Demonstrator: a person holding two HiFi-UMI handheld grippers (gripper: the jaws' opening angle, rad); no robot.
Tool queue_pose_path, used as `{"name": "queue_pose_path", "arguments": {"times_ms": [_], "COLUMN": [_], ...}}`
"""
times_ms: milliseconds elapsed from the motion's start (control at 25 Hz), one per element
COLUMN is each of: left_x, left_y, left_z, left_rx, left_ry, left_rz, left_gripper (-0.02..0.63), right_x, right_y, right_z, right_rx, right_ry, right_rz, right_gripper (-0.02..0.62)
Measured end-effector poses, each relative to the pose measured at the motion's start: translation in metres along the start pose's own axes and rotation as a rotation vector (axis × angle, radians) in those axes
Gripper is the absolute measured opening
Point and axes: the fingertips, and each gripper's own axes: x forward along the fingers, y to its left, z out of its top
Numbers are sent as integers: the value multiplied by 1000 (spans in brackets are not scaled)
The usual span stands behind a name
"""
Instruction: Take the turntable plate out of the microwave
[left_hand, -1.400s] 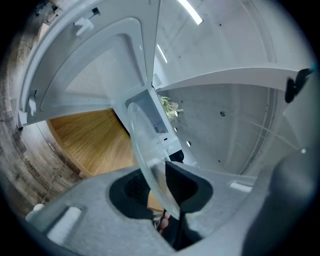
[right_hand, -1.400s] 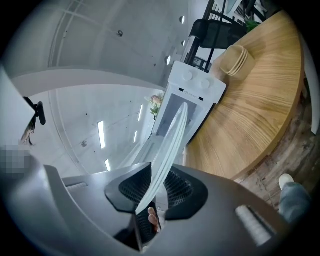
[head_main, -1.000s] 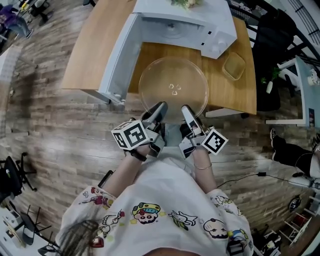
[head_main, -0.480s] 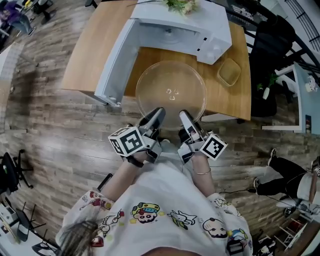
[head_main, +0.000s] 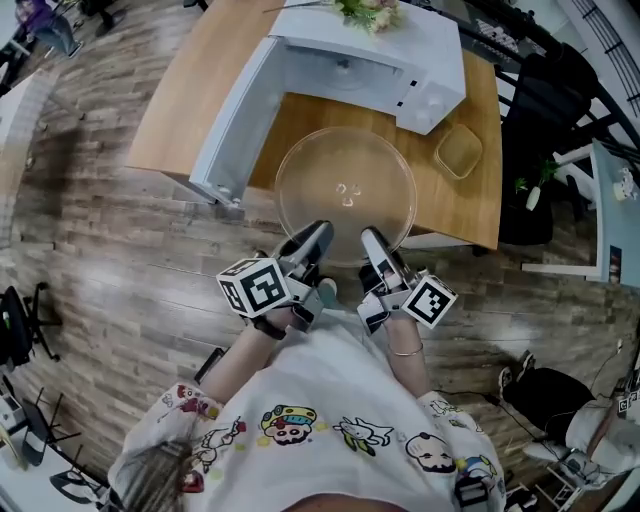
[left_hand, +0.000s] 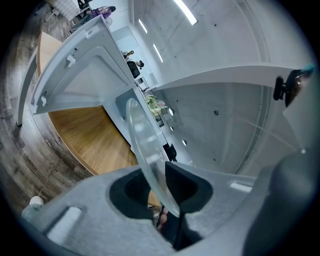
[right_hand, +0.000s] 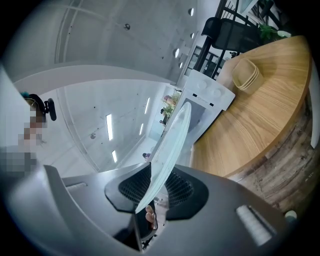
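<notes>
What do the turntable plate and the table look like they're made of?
The turntable plate looks like glass, clear and glossy: the table shows through it and its rim catches light, though clear plastic can't be excluded. The table looks like wood or wood-look laminate, smooth, with visible grain.

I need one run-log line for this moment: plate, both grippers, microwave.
plate: outside microwave, over table | left gripper: shut on plate rim | right gripper: shut on plate rim | microwave: door open
</notes>
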Motion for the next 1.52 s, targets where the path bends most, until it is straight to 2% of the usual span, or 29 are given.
{"name": "queue_pose_path", "arguments": {"times_ms": [320, 800, 1280, 1520], "left_x": [-6, -12, -12, -11], "left_y": [-2, -3, -2, -2], "left_z": [4, 16, 15, 16], "left_rx": [0, -6, -17, -13], "left_ry": [3, -9, -10, -11], "left_rz": [-10, -31, -34, -34], "left_gripper": [74, 74, 74, 74], "right_x": [1, 13, 12, 15], "right_y": [2, 16, 15, 17], "right_z": [-2, -4, -3, -4], "right_rx": [-28, -29, -54, -34], "right_ry": [20, 29, 45, 47], "right_rz": [-19, 2, -26, -3], "right_gripper": [98, 98, 100, 101]}}
